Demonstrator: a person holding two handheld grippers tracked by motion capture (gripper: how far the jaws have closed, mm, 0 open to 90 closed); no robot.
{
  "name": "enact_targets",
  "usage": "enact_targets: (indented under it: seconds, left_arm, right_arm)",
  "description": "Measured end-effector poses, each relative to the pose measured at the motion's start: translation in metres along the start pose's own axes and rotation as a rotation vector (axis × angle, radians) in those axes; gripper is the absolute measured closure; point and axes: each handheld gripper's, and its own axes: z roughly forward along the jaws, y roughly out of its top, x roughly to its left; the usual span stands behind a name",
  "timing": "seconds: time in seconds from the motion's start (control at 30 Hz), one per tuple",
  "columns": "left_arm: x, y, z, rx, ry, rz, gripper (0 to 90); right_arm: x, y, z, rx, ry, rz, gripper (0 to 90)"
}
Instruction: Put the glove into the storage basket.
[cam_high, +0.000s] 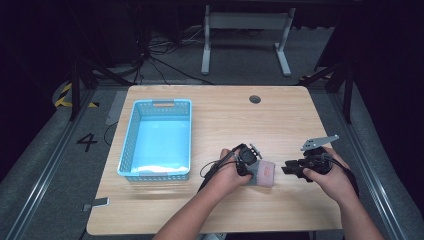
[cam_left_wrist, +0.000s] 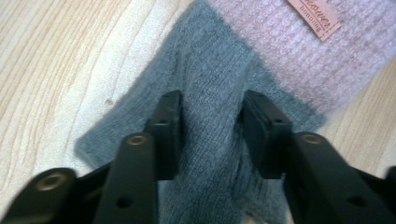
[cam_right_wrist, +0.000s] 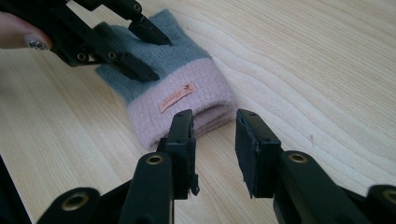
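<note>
Left gripper view: left gripper (cam_left_wrist: 212, 121) jaws pinch grey end of knit piece (cam_left_wrist: 219, 70)
Label (cam_left_wrist: 314, 17): peach tag, writing unreadable
Right gripper (cam_right_wrist: 215, 135): jaws apart, at pink cuff
Location: table (cam_high: 225, 115), right of blue basket (cam_high: 131, 134)

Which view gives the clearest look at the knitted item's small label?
The left gripper view: the label fills a corner, lettering partly legible. The right gripper view shows it whole but small; in the high view it is a faint spot.

My left gripper (cam_left_wrist: 212, 126) has matte black jaws with brass-ringed screw holes. My right gripper (cam_right_wrist: 215, 140) matches, carrying a grey three-cornered plate (cam_high: 318, 142).
</note>
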Motion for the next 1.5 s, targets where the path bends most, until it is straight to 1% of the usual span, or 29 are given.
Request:
enact_targets:
  seconds: [0.13, 0.27, 0.33, 0.43, 0.47, 0.5, 0.57, 0.6, 0.67, 0.73, 0.77, 1.0, 1.17, 1.3, 1.37, 1.5]
  left_arm:
    - [0.000, -0.001, -0.001, -0.014, 0.006, 0.004, 69.1]
    - [-0.004, 0.000, -0.003, -0.010, 0.028, 0.012, 72.1]
    - [-0.003, 0.000, -0.005, -0.016, 0.021, 0.012, 73.4]
    - [-0.001, 0.000, -0.010, -0.034, -0.016, -0.004, 75.1]
    - [-0.001, 0.000, -0.012, -0.042, -0.022, -0.009, 75.5]
    - [-0.001, 0.000, -0.013, -0.044, -0.026, -0.013, 75.7]
    - [-0.001, 0.000, -0.017, -0.043, -0.029, -0.007, 76.1]
    - [-0.002, 0.000, -0.019, -0.050, -0.031, -0.012, 76.3]
    - [-0.002, 0.001, -0.023, -0.058, -0.031, -0.004, 76.5]
    - [-0.002, 0.001, -0.028, -0.065, -0.041, -0.006, 76.6]
    - [-0.002, 0.001, -0.030, -0.074, -0.039, -0.005, 76.7]
    - [0.000, 0.000, -0.045, -0.087, -0.038, -0.006, 77.1]
    - [0.004, -0.003, -0.058, -0.115, -0.038, -0.019, 77.2]
    - [0.008, -0.006, -0.066, -0.120, -0.025, -0.031, 77.2]
    - [0.010, -0.008, -0.071, -0.132, -0.022, -0.045, 77.2]
    - [0.014, -0.012, -0.082, -0.148, -0.017, -0.061, 77.3]
  right_arm:
    - [-0.002, -0.001, -0.002, -0.005, -0.003, 0.000, 68.0]
    - [-0.003, -0.001, -0.003, -0.012, -0.004, 0.005, 68.1]
    - [-0.004, -0.001, -0.004, -0.013, -0.006, 0.003, 68.2]
    - [-0.006, -0.002, -0.006, -0.017, -0.008, 0.009, 68.2]
    - [-0.006, -0.002, -0.007, -0.020, -0.011, 0.012, 68.2]
    - [-0.006, -0.002, -0.007, -0.021, -0.009, 0.013, 68.2]
    - [-0.007, -0.002, -0.008, -0.022, -0.010, 0.013, 68.2]
    - [-0.007, -0.002, -0.008, -0.025, -0.010, 0.014, 68.2]
    - [-0.007, -0.003, -0.009, -0.028, -0.009, 0.013, 68.2]
    - [-0.008, -0.003, -0.009, -0.029, -0.010, 0.016, 68.2]
    - [-0.008, -0.003, -0.010, -0.029, -0.010, 0.017, 68.2]
    - [-0.009, -0.002, -0.010, -0.033, -0.009, 0.021, 68.2]
    - [-0.010, -0.001, -0.010, -0.037, -0.006, 0.019, 68.2]
    - [-0.010, 0.003, -0.009, -0.036, -0.002, 0.015, 68.2]
    - [-0.010, 0.005, -0.007, -0.037, -0.002, 0.010, 68.1]
    - [-0.010, 0.009, -0.005, -0.038, 0.007, 0.000, 68.1]
